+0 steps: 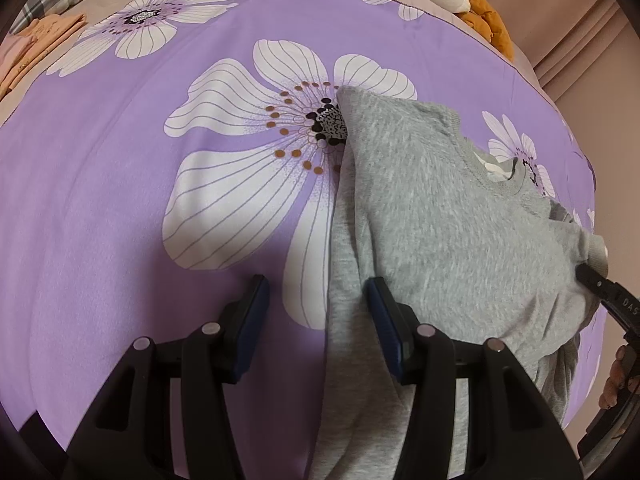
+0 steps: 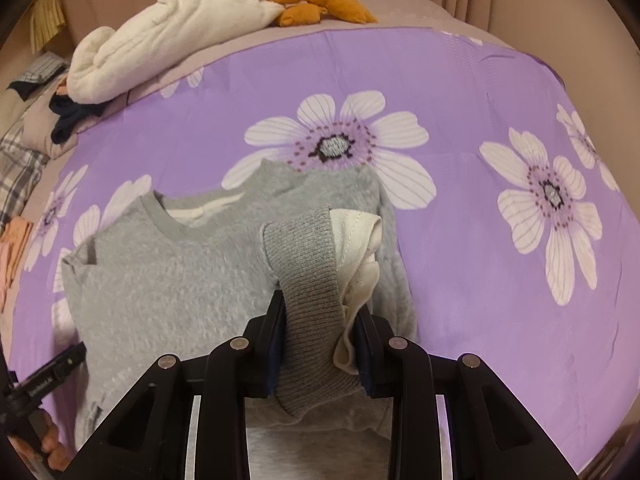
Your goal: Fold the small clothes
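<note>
Purple flowered bedspread [image 2: 480, 92] carries the work. Right gripper [image 2: 320, 344] clenches the sweater's [image 2: 168, 280] ribbed cuff [image 2: 308, 280], sleeve fold in hand. Left gripper [image 1: 318, 320] released, straddling the sweater's edge at 9 o'clock. Next: lay the cuff across the body, release.

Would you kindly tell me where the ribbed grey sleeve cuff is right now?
In the right wrist view, the ribbed grey sleeve cuff sits low at centre, pinched in the right gripper above the grey fleece sweatshirt on the purple flowered bedspread.
</note>
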The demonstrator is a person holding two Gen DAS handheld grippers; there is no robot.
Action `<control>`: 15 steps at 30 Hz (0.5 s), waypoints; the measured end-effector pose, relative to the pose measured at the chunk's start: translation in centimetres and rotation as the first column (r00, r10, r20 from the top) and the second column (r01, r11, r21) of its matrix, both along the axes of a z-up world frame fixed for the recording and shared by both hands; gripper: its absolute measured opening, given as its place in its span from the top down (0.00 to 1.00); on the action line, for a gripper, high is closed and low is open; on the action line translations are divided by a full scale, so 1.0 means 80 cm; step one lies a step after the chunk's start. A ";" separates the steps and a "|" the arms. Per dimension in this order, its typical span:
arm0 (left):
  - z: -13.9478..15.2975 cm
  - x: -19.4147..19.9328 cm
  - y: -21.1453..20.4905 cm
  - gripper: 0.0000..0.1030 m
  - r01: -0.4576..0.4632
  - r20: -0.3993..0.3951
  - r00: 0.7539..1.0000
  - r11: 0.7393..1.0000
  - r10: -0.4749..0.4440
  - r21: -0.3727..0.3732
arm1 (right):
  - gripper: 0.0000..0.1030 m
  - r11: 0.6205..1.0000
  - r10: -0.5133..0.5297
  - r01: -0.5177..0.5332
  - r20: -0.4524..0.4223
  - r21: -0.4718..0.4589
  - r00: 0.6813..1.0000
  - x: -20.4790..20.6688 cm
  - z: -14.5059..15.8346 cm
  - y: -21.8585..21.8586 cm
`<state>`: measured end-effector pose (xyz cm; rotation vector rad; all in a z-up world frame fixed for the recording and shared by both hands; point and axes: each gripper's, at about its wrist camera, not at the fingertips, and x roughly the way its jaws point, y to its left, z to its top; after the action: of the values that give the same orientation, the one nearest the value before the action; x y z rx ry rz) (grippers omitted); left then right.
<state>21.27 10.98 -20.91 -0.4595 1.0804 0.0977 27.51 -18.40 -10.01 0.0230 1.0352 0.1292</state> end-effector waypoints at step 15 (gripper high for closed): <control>0.000 0.001 -0.002 0.48 0.007 0.003 1.000 1.000 -0.007 0.012 | 0.70 1.000 -0.024 0.023 -0.061 -0.003 0.998 0.009 -0.032 -0.004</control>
<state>21.31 10.85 -20.92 -0.4451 1.0778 0.0971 28.24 -18.75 -12.59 0.0370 1.0954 0.1063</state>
